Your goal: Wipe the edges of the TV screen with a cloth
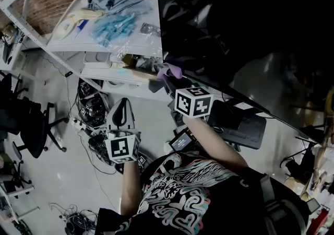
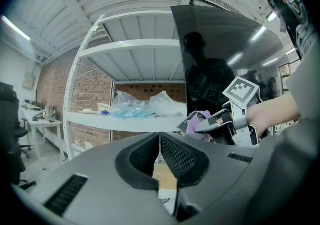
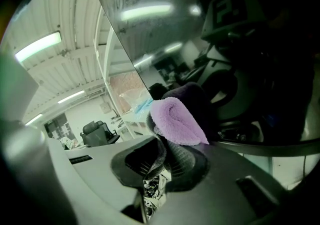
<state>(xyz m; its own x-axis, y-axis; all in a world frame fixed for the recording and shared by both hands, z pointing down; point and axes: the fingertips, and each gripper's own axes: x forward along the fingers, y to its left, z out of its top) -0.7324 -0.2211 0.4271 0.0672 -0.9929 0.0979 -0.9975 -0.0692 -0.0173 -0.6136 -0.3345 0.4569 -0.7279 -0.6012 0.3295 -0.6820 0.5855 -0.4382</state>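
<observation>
Closest in, the left gripper (image 2: 159,143) hangs at about 7 o'clock in the head view. Its jaws are pinched nearly together with nothing between them. My guess is it's parked low and off to the side so it keeps out of the wiping hand's way.

A bit further out, near dead centre, the right gripper (image 3: 164,150) has its jaws clamped on a bunched purple cloth (image 3: 177,119). A fat fold pokes out past the tips. That makes sense, since the soft wad meets the glass and not the hard jaws.

The cloth sits right at the TV (image 1: 245,14), down at its lower left corner where the left edge starts. The dark screen fills everything from 12 to 3 o'clock. I can't say for sure that the cloth is pressing on it, but it's touching or just about. It looks like a starting spot for a run along the edge, so I'd call the wiping barely begun.

Beyond that, at 10 to 11 o'clock, a white shelf (image 1: 99,50) holds plastic bags (image 1: 112,25), well clear of the job.
</observation>
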